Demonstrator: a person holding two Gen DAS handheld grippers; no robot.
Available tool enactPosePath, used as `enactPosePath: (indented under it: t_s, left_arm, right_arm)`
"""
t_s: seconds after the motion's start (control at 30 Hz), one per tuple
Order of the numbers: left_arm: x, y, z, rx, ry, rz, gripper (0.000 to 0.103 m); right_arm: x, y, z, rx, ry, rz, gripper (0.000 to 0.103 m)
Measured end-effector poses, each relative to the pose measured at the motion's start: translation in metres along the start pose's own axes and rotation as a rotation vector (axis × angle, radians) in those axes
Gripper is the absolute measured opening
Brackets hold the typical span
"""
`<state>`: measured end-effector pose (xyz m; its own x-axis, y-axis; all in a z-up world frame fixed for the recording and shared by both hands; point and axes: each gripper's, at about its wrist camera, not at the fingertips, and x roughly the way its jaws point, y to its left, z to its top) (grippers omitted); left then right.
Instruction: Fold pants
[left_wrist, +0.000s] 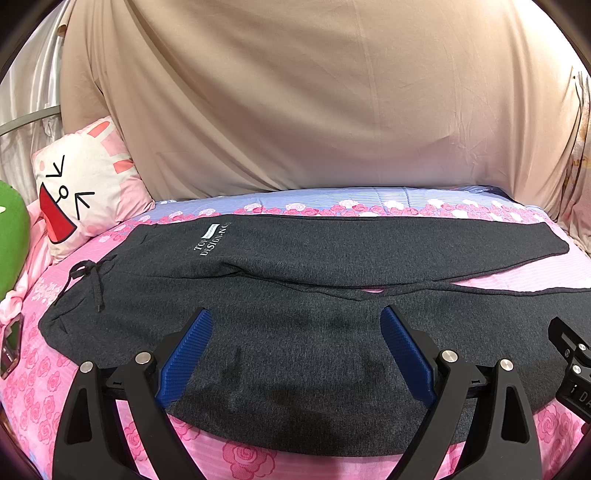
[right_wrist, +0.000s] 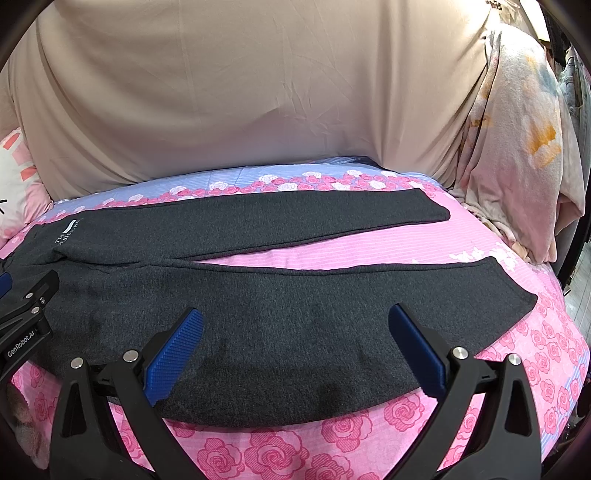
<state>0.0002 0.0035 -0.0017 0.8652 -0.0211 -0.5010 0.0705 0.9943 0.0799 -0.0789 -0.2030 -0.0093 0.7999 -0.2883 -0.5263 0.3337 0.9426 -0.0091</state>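
Note:
Dark grey pants (left_wrist: 295, 254) lie flat on the bed, waistband with drawstring (left_wrist: 90, 275) to the left, legs spread apart to the right (right_wrist: 295, 295). White lettering (left_wrist: 212, 240) marks the far hip. My left gripper (left_wrist: 295, 317) is open, its blue pads over the near leg's upper part, holding nothing. My right gripper (right_wrist: 295, 317) is open over the near leg farther right, empty. The right gripper's body shows at the left wrist view's right edge (left_wrist: 572, 365); the left gripper's body shows at the right wrist view's left edge (right_wrist: 26, 321).
The bed has a pink rose sheet (right_wrist: 277, 450) with a blue band at the back (left_wrist: 332, 199). A cartoon-face pillow (left_wrist: 77, 192) and a green plush (left_wrist: 11, 240) sit at left. A beige cloth (left_wrist: 295, 92) hangs behind. Bundled bedding (right_wrist: 517, 147) lies at right.

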Motion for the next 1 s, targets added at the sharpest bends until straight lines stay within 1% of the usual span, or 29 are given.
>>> enactPosePath:
  t_s: [0.53,0.67,0.73,0.77,0.8,0.83,0.87,0.9,0.93,1.0]
  left_arm:
    - [0.000,0.000,0.000,0.000,0.001,0.000,0.091]
    - [0.001,0.002,-0.001,-0.007,0.006,-0.003,0.092]
    - [0.001,0.004,-0.001,-0.020,0.016,-0.014,0.092]
    - [0.001,0.006,-0.001,-0.029,0.020,-0.024,0.092]
    - [0.000,0.011,-0.001,-0.045,0.026,-0.044,0.092]
    - [-0.001,0.015,0.000,-0.054,0.034,-0.064,0.092]
    - [-0.002,0.021,0.002,-0.061,0.041,-0.087,0.092]
    - [-0.003,0.028,0.006,-0.068,0.044,-0.107,0.092]
    - [-0.005,0.041,0.014,-0.077,0.033,-0.107,0.092]
    - [-0.007,0.068,0.035,-0.089,-0.009,-0.092,0.092]
  right_arm:
    - [0.001,0.000,-0.001,0.001,0.007,0.002,0.098]
    - [0.003,0.001,-0.003,0.008,0.026,0.022,0.098]
    - [0.006,-0.004,-0.001,0.025,0.043,0.065,0.098]
    - [0.007,-0.008,-0.001,0.038,0.051,0.108,0.098]
    - [0.005,-0.015,-0.002,0.060,0.053,0.184,0.098]
    - [0.003,-0.023,0.000,0.073,0.050,0.234,0.098]
    - [0.000,-0.033,0.001,0.077,0.038,0.262,0.098]
    - [-0.002,-0.042,0.005,0.070,0.024,0.256,0.098]
    - [-0.004,-0.054,0.010,0.051,0.005,0.223,0.098]
    - [0.000,-0.080,0.024,0.026,0.001,0.158,0.098]
